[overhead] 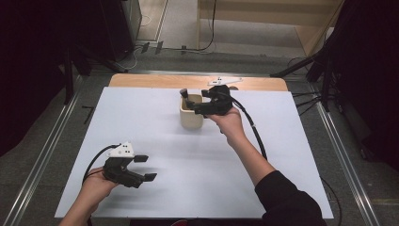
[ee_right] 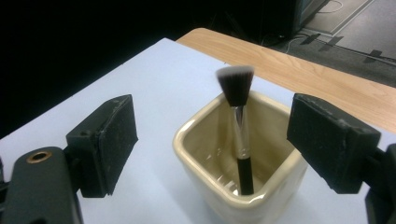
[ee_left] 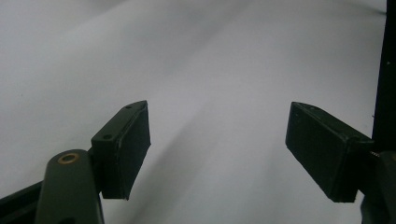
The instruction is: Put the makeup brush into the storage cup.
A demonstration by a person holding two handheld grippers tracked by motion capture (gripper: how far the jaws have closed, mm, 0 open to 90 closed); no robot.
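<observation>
A white sheet [overhead: 155, 122] covers most of the wooden table [overhead: 141, 80], leaving a bare strip along the far edge. Near that far edge, about midway across, stands a cream square cup [overhead: 191, 113] with a makeup brush [overhead: 184, 95] upright inside it, bristles up. The right gripper [overhead: 196, 107] is just beside the cup, its jaws spread wide with nothing pressed between them. The left gripper [overhead: 145, 168] rests low near the sheet's near left corner, jaws likewise released and empty.

The brush appears to have been dropped into the cup, so the placing step looks finished; the next move probably calls for drawing the right gripper clear without knocking the cup.

The right gripper view adds the brush's black handle [ee_right: 244, 173], silver collar and the cup's glazed inside. The left gripper view gives bare sheet between its pads [ee_left: 133, 147].
</observation>
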